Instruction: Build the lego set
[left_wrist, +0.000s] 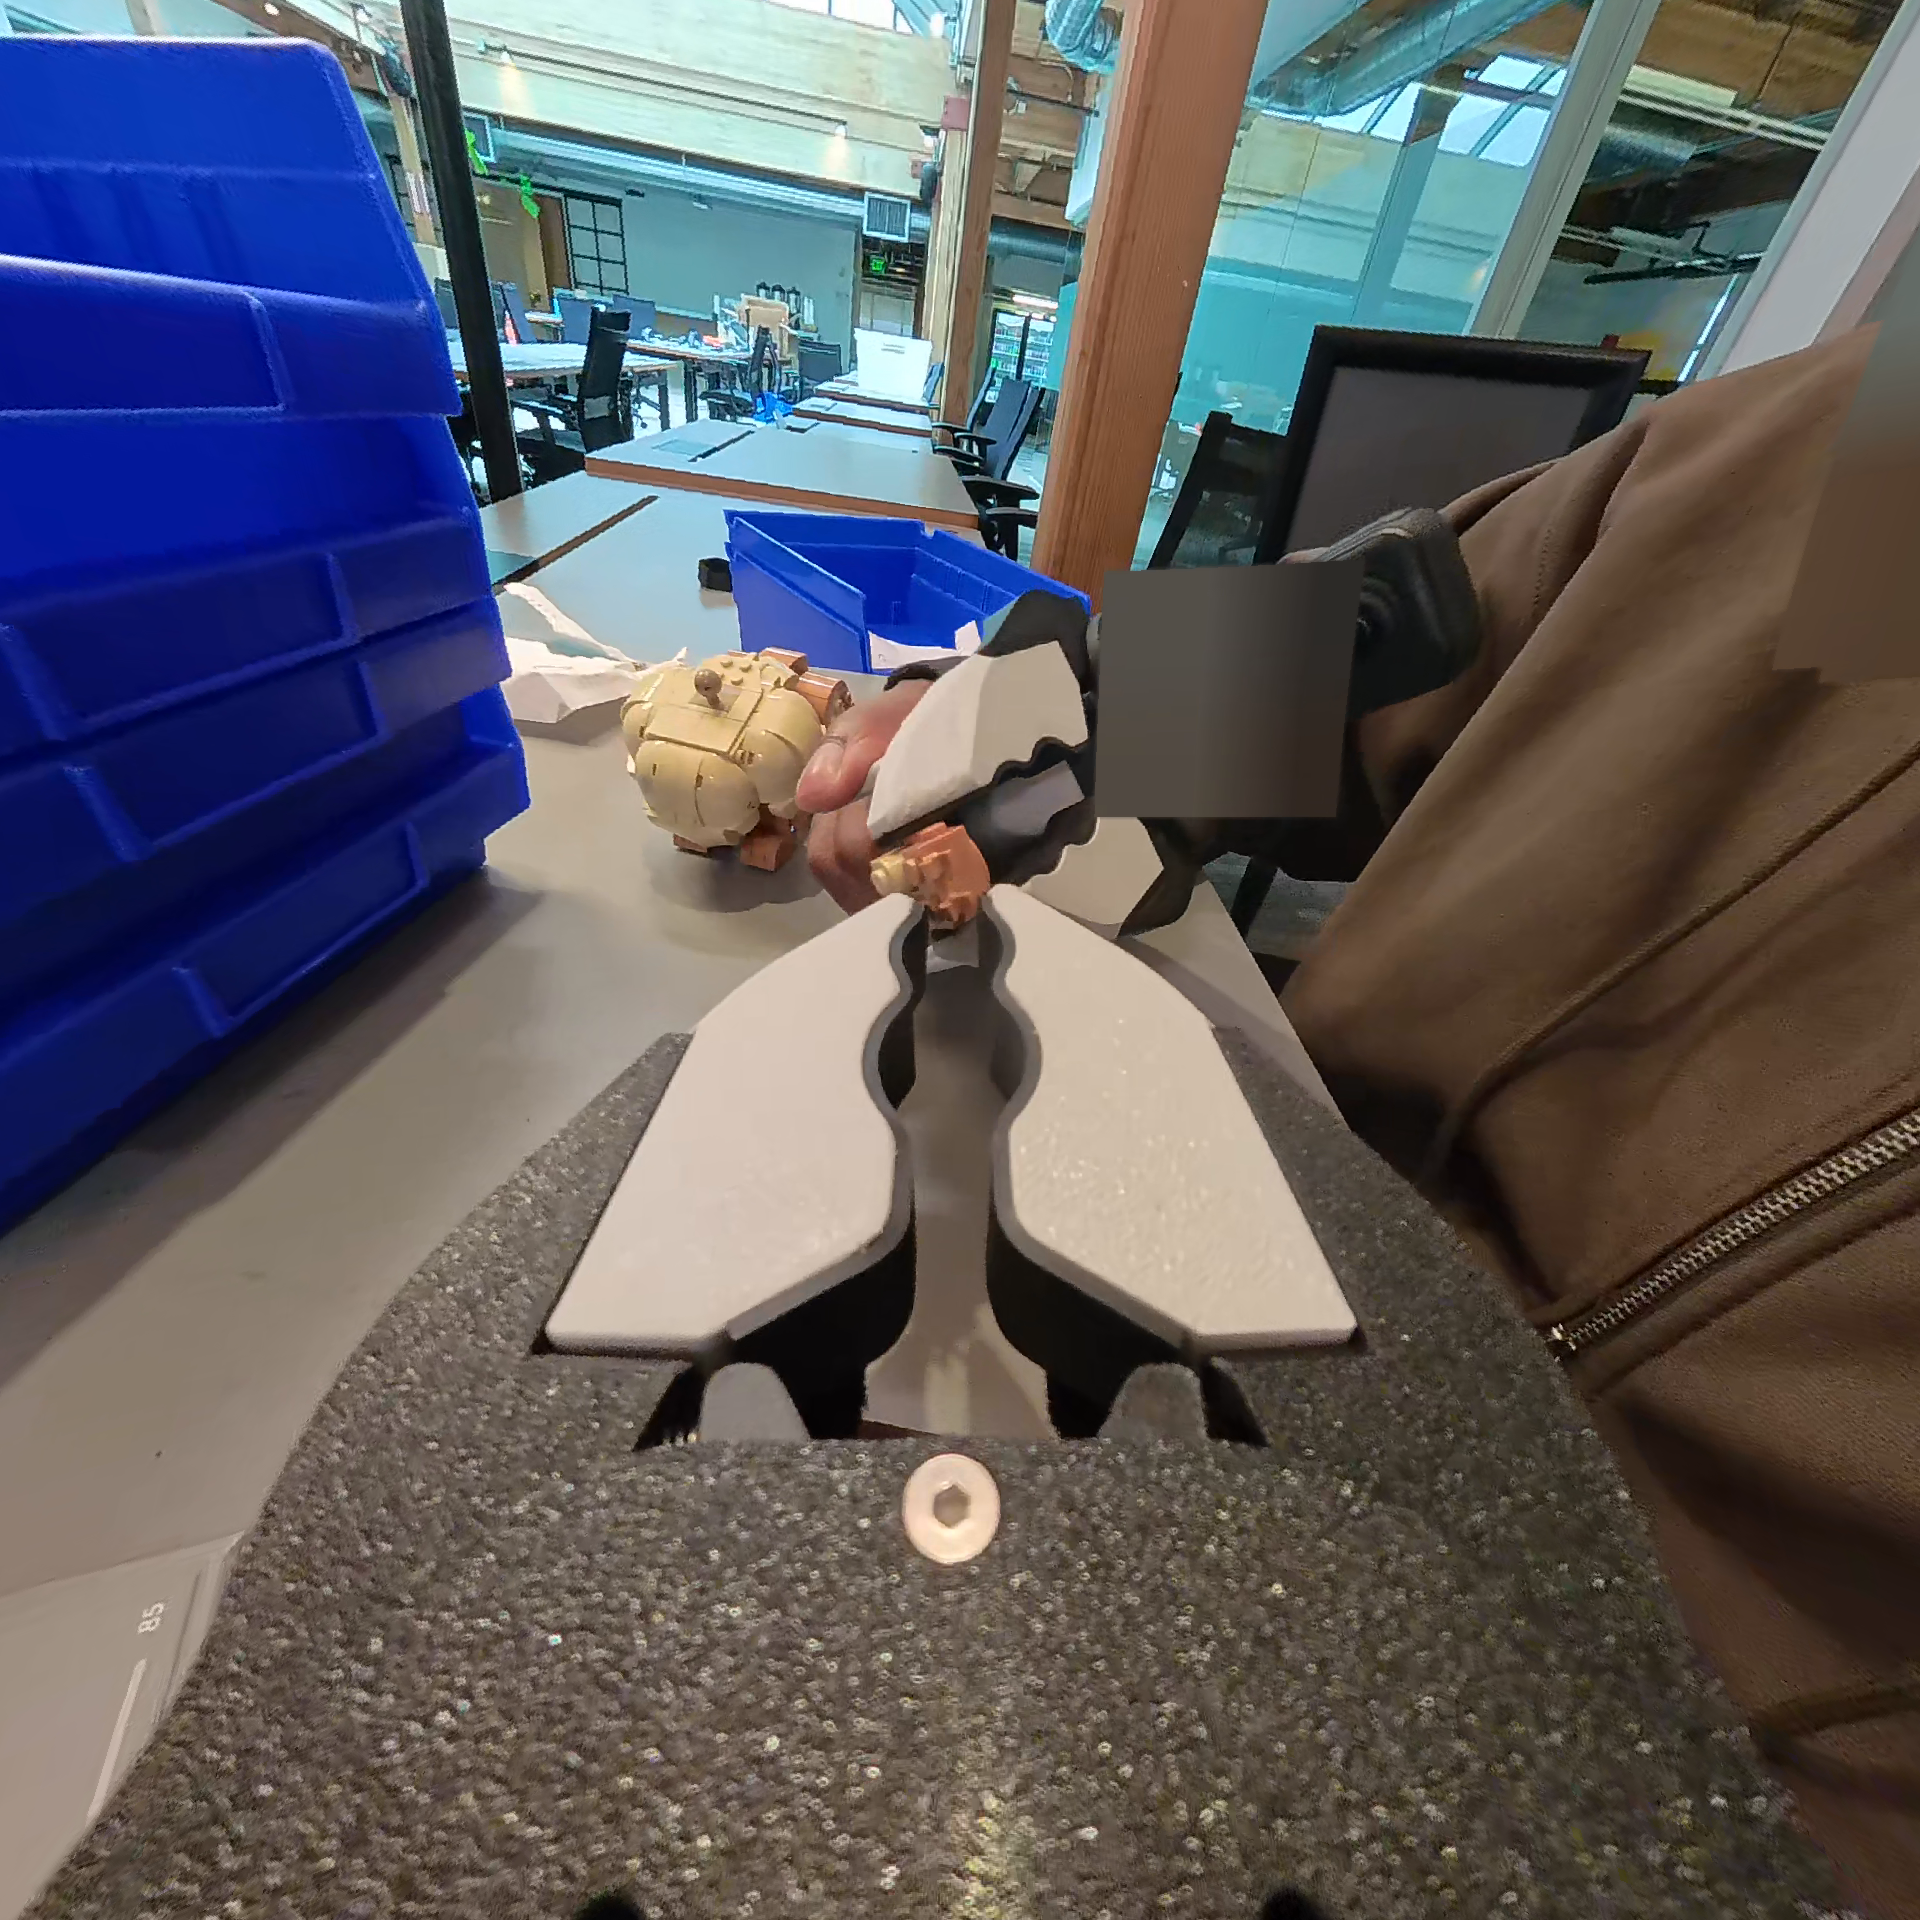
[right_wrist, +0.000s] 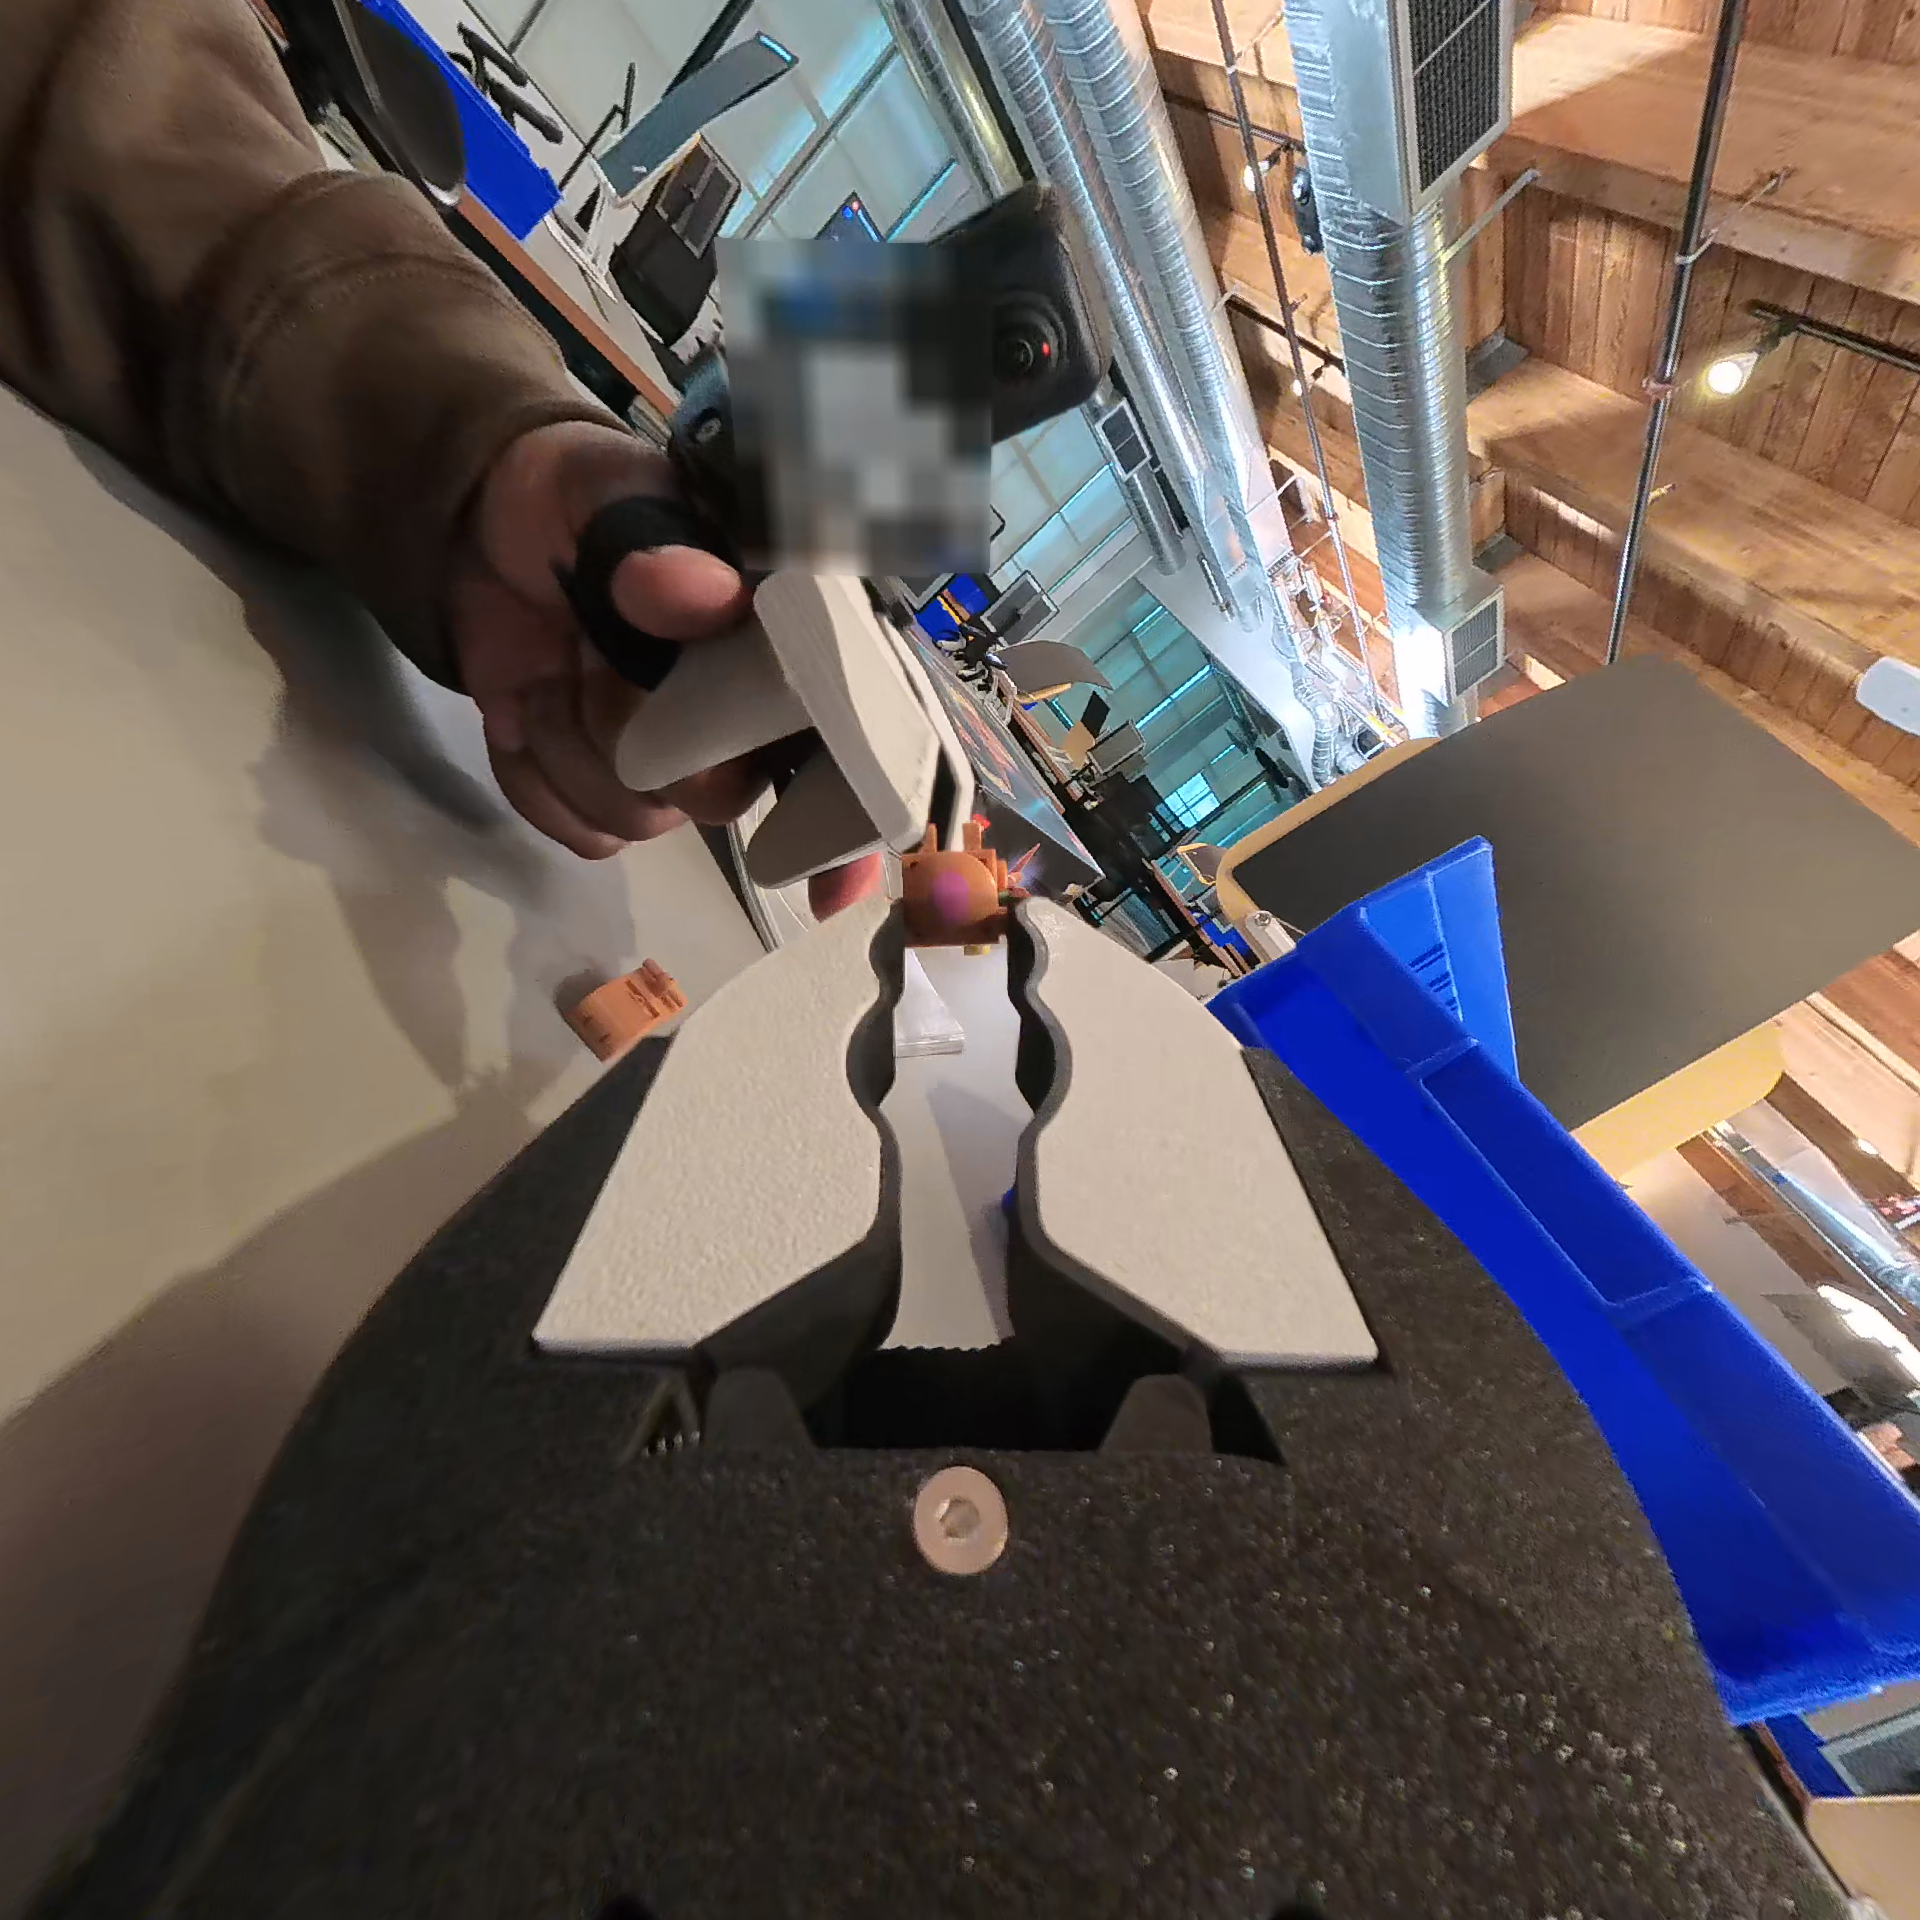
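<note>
A small orange-brown lego sub-assembly (left_wrist: 932, 875) is held in the air between both grippers. My left gripper (left_wrist: 951, 920) is closed on its lower part, with only a narrow gap between the fingers. My right gripper (left_wrist: 925, 840) comes in from the right, held by a hand, and pinches the same piece from above. In the right wrist view, the right gripper (right_wrist: 954, 925) is closed on the orange piece (right_wrist: 951, 896), with the left gripper (right_wrist: 868, 844) reaching in from the upper left. A round tan lego model (left_wrist: 717, 748) sits on the grey table (left_wrist: 364, 1091) behind them.
Stacked blue bins (left_wrist: 208, 623) stand close on the left. Another blue bin (left_wrist: 862, 592) sits at the back of the table, with crumpled white paper (left_wrist: 566, 665) near it. A loose orange lego piece (right_wrist: 623, 1003) lies on the table. A brown sleeve (left_wrist: 1610, 935) fills the right side. Less than 4 cm separates the two grippers' tips. From either gripper's tips it is about 20 centimetres to the round tan lego model (left_wrist: 717, 748).
</note>
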